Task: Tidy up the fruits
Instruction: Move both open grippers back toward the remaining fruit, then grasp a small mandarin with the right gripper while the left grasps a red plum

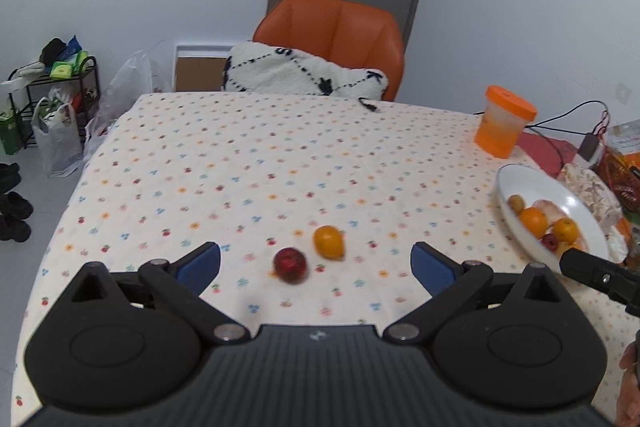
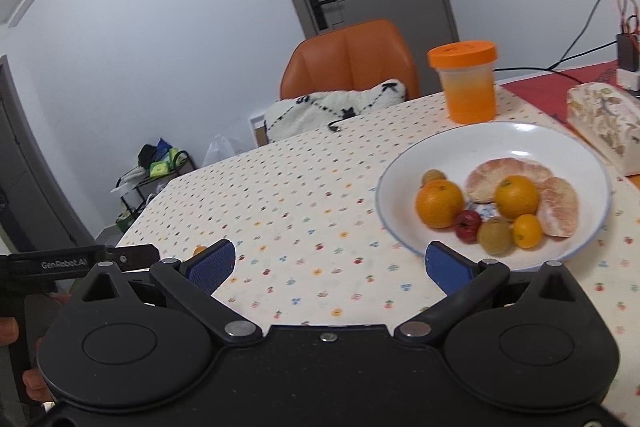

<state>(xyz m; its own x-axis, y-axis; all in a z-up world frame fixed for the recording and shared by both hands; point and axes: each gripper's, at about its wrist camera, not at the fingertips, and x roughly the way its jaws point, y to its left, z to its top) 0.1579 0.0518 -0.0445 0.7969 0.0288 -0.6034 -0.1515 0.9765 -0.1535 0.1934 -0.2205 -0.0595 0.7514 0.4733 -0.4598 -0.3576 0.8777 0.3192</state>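
Observation:
A small red fruit (image 1: 291,265) and a small orange citrus (image 1: 329,241) lie side by side on the flowered tablecloth (image 1: 248,163), just ahead of my left gripper (image 1: 316,265), which is open and holds nothing. At the right stands a white bowl (image 1: 532,187) with several fruits. In the right wrist view the same bowl (image 2: 440,155) holds oranges (image 2: 439,203), peeled citrus segments (image 2: 558,207), a red fruit (image 2: 468,224) and brownish round fruits (image 2: 496,236). My right gripper (image 2: 330,265) hovers open before the bowl's near left rim, with nothing in it.
An orange-lidded jar (image 2: 466,83) stands behind the bowl, a patterned box (image 2: 604,123) and cables to its right. An orange chair (image 1: 332,35) with a white cushion (image 1: 304,73) sits at the table's far edge. Bags and a rack (image 1: 52,99) are on the floor at the left.

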